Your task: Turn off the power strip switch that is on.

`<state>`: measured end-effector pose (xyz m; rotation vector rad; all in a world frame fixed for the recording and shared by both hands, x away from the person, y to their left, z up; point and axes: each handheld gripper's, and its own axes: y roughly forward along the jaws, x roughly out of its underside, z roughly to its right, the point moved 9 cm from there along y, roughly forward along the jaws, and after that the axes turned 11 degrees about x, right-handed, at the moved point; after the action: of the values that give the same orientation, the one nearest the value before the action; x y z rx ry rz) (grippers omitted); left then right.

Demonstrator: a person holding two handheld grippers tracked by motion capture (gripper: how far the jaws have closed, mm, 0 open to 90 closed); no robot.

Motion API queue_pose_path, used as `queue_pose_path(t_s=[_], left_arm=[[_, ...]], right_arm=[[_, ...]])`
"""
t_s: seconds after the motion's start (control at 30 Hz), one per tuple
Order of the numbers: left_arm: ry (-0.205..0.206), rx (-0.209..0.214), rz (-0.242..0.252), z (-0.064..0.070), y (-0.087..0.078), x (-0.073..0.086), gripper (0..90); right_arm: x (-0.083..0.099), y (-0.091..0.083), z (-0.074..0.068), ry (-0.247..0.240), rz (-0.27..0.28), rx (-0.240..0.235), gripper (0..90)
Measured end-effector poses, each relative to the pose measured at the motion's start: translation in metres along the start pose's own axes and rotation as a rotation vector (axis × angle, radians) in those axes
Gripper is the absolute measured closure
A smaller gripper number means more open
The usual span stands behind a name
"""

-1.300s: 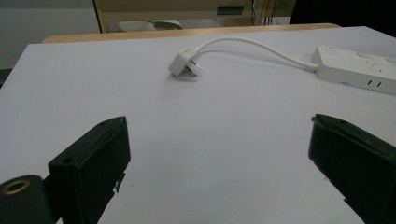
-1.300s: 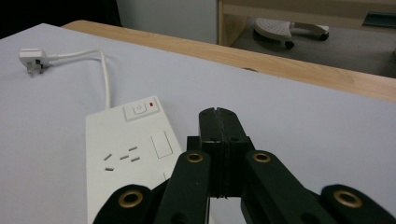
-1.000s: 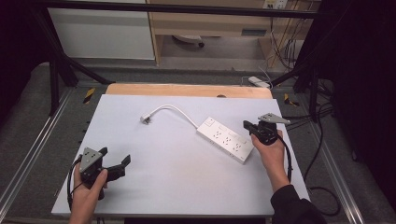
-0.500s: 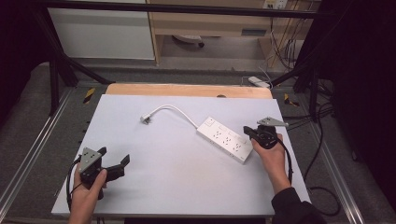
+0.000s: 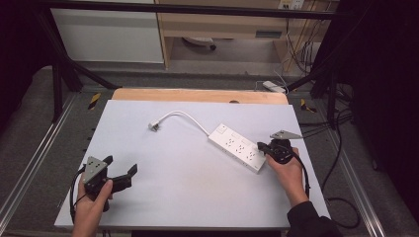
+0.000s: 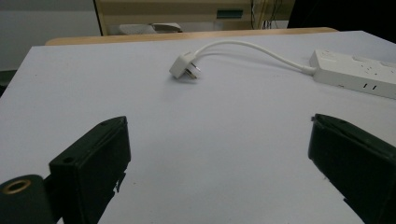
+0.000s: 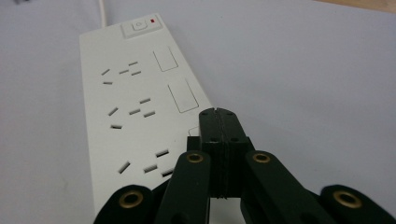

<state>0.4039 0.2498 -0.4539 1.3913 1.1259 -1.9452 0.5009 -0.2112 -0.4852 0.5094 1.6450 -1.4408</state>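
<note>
A white power strip [image 5: 237, 147] lies slantwise right of the table's middle, and its white cable [image 5: 185, 116] curves left to a plug [image 5: 154, 126] lying flat. My right gripper [image 5: 261, 146] is shut with nothing in it. In the right gripper view its closed tips [image 7: 218, 115] sit over the strip's [image 7: 135, 93] near end, covering part of the third rocker switch [image 7: 194, 133]; whether they touch it I cannot tell. My left gripper [image 5: 120, 166] rests open at the table's front left. In the left gripper view the plug [image 6: 184, 67] and strip [image 6: 355, 72] lie well beyond my left gripper [image 6: 219, 154].
The white tabletop [image 5: 173, 197] ends at a wooden strip [image 5: 197, 95] along its far edge. Dark frame bars [image 5: 64, 74] and loose cables [image 5: 341, 123] surround it on the floor. Another white power strip [image 5: 274, 87] lies on the floor behind the table.
My right gripper has slid slightly toward the table's front edge, staying shut at the strip's near end. The left gripper and the strip have barely moved.
</note>
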Motion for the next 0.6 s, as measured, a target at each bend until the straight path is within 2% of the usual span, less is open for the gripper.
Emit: queue_pose_path(t_s=[0.6], left_arm=[[0.014, -0.002, 0.002, 0.0005, -0.0021, -0.0017, 5.6]], right_arm=[[0.0054, 0.0023, -0.0001, -0.013, -0.022, 0.004, 90.0]])
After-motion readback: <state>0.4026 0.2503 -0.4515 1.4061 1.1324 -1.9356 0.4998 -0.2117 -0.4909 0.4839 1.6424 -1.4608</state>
